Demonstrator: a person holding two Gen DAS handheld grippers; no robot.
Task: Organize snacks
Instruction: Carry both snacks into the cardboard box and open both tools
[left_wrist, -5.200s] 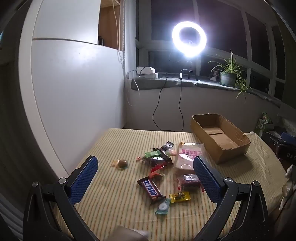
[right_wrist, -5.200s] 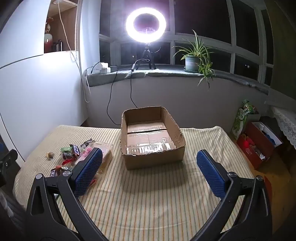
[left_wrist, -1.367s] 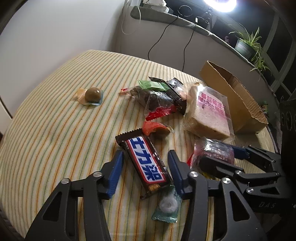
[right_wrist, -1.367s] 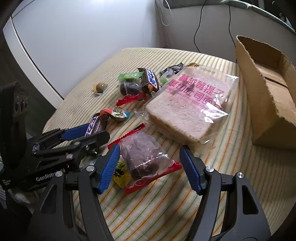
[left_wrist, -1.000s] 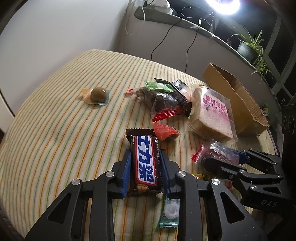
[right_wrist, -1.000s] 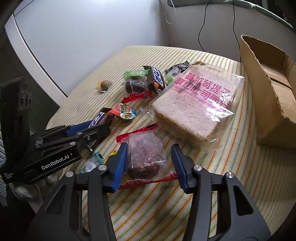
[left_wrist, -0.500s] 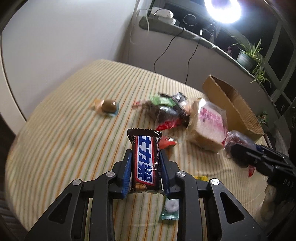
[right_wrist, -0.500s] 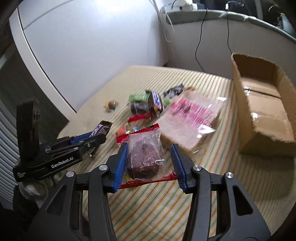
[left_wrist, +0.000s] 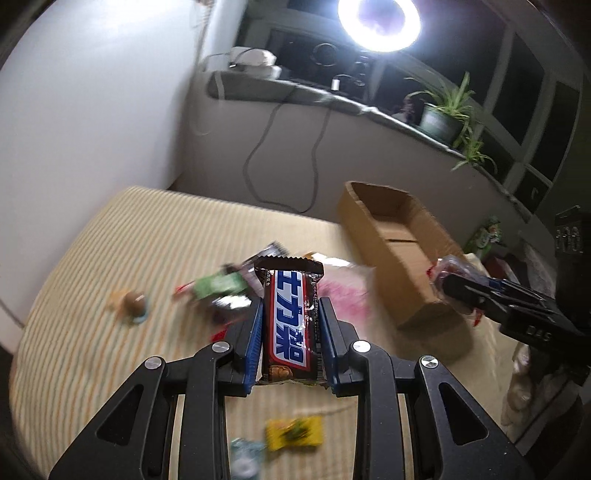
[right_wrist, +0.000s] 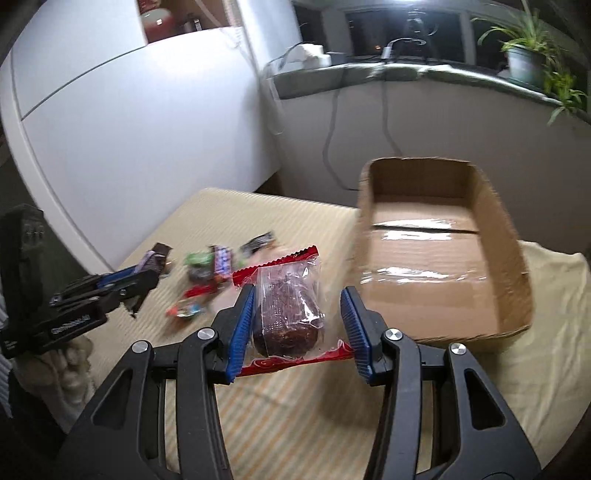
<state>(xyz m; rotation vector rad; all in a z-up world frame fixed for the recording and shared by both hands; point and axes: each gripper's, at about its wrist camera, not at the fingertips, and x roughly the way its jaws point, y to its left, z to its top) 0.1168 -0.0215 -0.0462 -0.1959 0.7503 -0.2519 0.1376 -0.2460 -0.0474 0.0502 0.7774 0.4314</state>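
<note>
My left gripper (left_wrist: 291, 314) is shut on a brown chocolate bar (left_wrist: 290, 317) with blue lettering, lifted above the striped tablecloth (left_wrist: 110, 258). My right gripper (right_wrist: 297, 306) is shut on a clear, red-edged packet holding a dark cake (right_wrist: 286, 310), also off the table. The open cardboard box (right_wrist: 436, 251) stands just ahead and right of the right gripper, and it is seen far right of the chocolate bar as the box (left_wrist: 399, 251). In the left wrist view the right gripper (left_wrist: 458, 280) with its packet hovers at the box's near corner.
Several loose snacks lie on the cloth: a green packet (left_wrist: 218, 286), a round brown sweet (left_wrist: 135, 301), a yellow packet (left_wrist: 293, 434), a pale mint (left_wrist: 245, 467) and a pink-printed bread bag (left_wrist: 343, 295). A white wall, a sill with cables and a potted plant (left_wrist: 443, 114) stand behind.
Both grippers have risen from the cloth with their snacks and swung toward the cardboard box. The table and the loose snacks now look farther below.
</note>
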